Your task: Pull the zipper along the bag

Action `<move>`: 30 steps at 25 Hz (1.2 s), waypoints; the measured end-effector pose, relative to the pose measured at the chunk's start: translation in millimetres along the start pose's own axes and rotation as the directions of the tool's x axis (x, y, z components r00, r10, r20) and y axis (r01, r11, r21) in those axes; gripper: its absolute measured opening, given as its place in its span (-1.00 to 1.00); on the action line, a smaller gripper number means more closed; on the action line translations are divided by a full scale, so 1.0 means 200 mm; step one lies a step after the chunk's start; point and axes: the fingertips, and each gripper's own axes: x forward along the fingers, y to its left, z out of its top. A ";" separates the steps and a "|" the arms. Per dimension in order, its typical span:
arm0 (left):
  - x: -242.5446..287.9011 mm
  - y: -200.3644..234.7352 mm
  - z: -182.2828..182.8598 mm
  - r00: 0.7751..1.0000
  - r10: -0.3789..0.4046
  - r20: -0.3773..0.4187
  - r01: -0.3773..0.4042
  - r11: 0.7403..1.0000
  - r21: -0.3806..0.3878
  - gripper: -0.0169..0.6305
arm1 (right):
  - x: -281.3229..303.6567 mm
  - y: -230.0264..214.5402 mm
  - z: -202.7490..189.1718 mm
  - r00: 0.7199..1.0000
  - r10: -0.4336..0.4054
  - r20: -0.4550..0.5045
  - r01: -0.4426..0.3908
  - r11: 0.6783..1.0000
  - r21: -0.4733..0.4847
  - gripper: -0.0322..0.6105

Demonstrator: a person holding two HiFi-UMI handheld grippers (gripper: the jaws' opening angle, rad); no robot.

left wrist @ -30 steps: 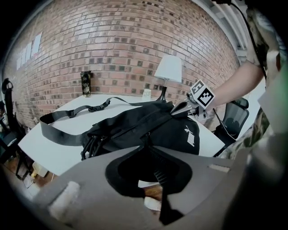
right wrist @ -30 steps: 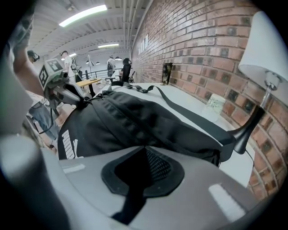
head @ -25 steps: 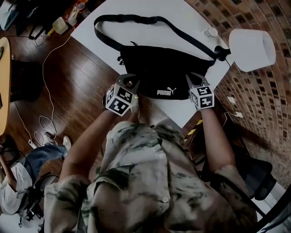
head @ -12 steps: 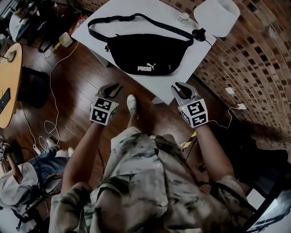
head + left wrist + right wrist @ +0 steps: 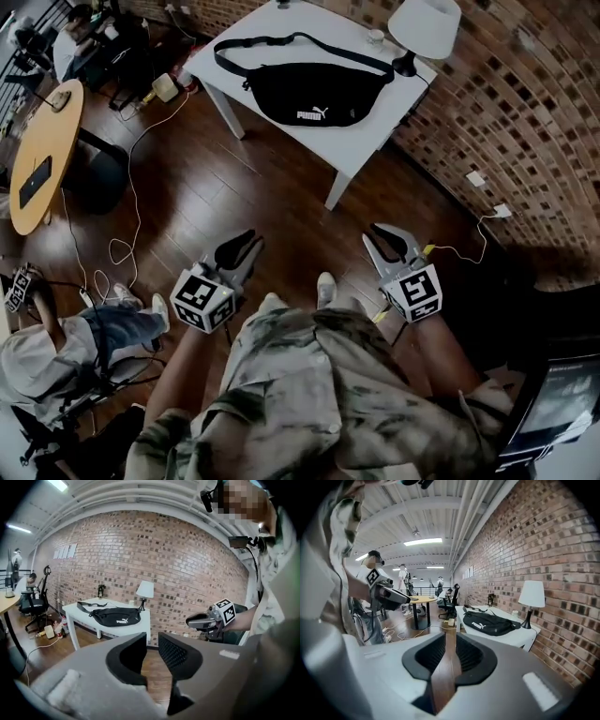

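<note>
Bags number one: a black Puma waist bag [image 5: 314, 91] lies on one white table [image 5: 349, 142] at upper centre, beside one lamp [image 5: 424, 26]. Two grippers hang low, well apart from it: left gripper [image 5: 247, 246] empty, jaws closing; right gripper [image 5: 389, 234] empty, jaws narrowly apart.

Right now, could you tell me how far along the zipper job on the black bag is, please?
Done: unclear. The black bag lies on the white table, its zipper too small to read. In hand: nothing. The left gripper is closing its jaws on nothing, and the right gripper is open and empty, both far from the table. Left: probably checking the zipper up close and pulling it if needed.
</note>
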 end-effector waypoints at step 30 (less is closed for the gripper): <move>-1.12 -1.35 -0.46 0.959 -0.248 0.137 0.246 0.969 0.031 -0.70 | -1.34 1.48 0.01 0.987 -0.046 0.152 0.046 0.999 0.006 -0.71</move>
